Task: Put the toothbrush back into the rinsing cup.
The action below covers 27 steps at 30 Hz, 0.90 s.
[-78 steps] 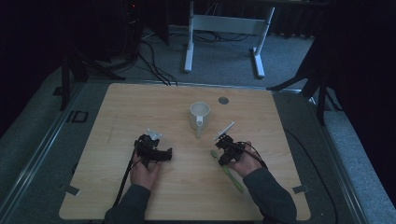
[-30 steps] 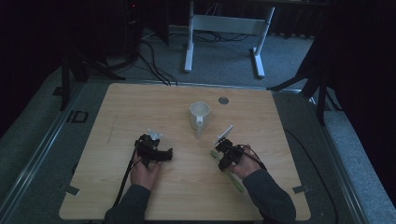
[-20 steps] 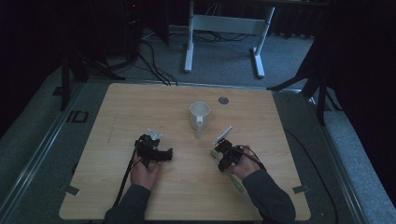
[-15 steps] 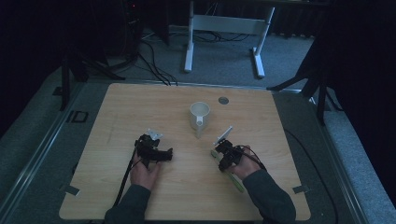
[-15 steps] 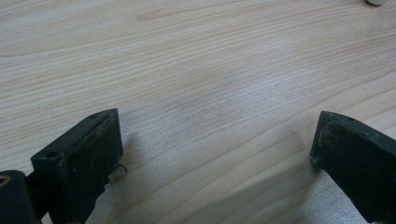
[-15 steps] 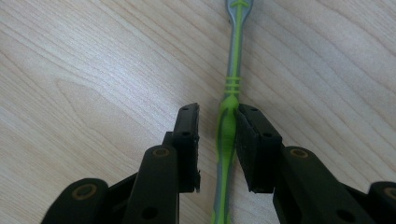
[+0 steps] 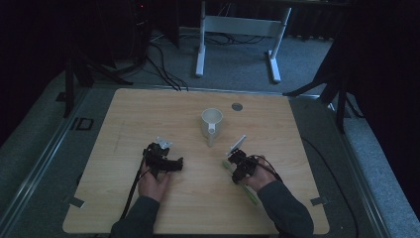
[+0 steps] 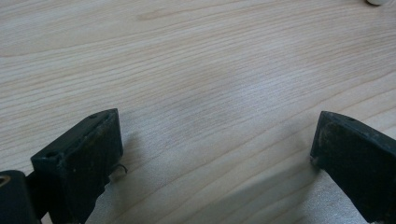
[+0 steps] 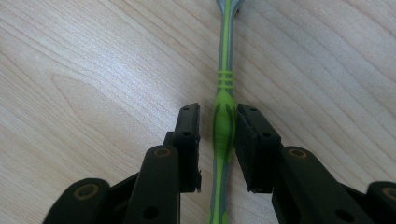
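The right tool point(image 9: 217, 121) is straddling the thick part of a green toothbrush point(image 9: 223, 122) lying flat on the wooden desk point(image 9: 93, 60), its jaws standing narrowly apart, one on each side of the handle; the right-hand one is sitting at the handle's edge while a thin gap is showing on the other side, so the grip is not yet closing. The toothbrush is running lengthwise between the jaws, its narrower neck stretching ahead of the tool. In the high view the right tool point(image 7: 236, 157) is resting just short of a white mug point(image 7: 212, 124), which is standing ahead of it and slightly toward the left tool point(image 7: 171, 163). The left tool point(image 8: 215, 149) is gaping wide over bare desk, holding nothing. No writing is legible anywhere.
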{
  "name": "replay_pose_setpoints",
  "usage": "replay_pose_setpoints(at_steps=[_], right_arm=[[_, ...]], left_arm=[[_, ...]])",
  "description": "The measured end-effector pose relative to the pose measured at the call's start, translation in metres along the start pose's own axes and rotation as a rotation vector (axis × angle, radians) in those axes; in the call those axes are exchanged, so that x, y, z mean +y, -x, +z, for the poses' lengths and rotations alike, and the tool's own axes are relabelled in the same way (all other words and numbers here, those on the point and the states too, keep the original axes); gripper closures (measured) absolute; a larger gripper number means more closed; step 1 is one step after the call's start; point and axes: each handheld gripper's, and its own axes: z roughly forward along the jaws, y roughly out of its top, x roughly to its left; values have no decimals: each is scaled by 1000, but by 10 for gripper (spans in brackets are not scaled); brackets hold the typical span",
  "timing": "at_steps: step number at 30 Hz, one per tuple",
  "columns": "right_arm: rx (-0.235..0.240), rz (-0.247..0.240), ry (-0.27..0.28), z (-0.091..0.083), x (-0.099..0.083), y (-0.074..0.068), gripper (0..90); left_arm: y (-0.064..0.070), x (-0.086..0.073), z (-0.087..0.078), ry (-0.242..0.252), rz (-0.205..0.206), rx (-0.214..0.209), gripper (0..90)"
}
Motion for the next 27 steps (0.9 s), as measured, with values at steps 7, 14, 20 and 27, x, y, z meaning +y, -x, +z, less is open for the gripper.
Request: replay_pose_setpoints(at_steps=[7, 14, 20, 27], right_arm=[[1, -2, -16, 4, 0, 1, 727], [-7, -5, -15, 4, -1, 2, 812], [-7, -8, 5, -2, -1, 2, 816], [-10, -8, 22, -10, -1, 2, 816]], left_arm=[[0, 0, 0, 0, 0, 0, 24], [0, 0, 0, 0, 0, 0, 24], [0, 0, 0, 1, 1, -2, 24], [0, 0, 0, 0, 1, -2, 24]])
